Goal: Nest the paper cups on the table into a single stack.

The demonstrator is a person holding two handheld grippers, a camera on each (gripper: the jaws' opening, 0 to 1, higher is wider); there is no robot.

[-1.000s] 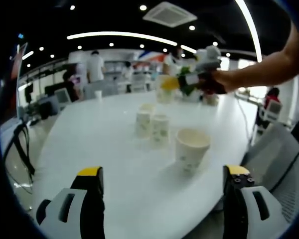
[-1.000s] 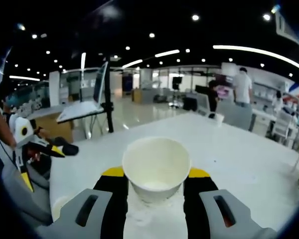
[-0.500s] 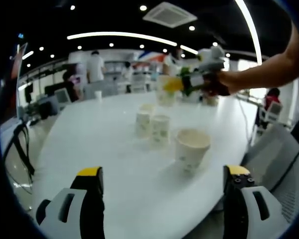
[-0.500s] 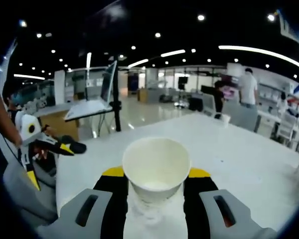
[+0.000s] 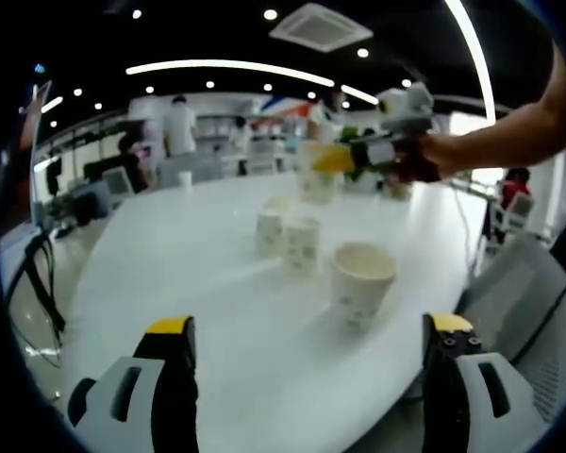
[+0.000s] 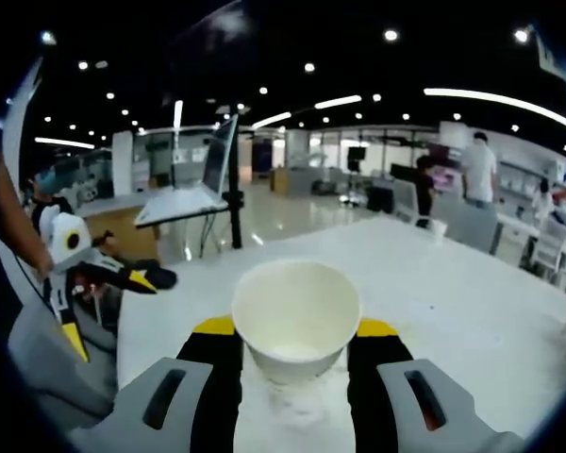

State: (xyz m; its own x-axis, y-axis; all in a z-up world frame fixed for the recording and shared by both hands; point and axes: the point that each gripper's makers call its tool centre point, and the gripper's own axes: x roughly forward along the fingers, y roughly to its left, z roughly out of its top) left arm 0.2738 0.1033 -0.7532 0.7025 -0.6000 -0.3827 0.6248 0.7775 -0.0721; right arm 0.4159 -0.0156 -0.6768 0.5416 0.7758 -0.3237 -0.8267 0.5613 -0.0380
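Right tool point(image 6: 295, 342) clamped on a paper cup point(image 6: 296, 316), left tool point(image 5: 311, 354) spread wide, empty. Best lowered straight into the nearest worktop cup point(image 5: 362, 281), rims level.

Right claw point(image 5: 335, 160) with held cup point(image 6: 295, 316) drifted slightly rightward over table point(image 5: 217, 283).

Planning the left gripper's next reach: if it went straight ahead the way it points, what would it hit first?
Probably the nearest cup, standing slightly right of centre between the open jaws of the left gripper; two more cups stand farther back. Depth is hard to judge.
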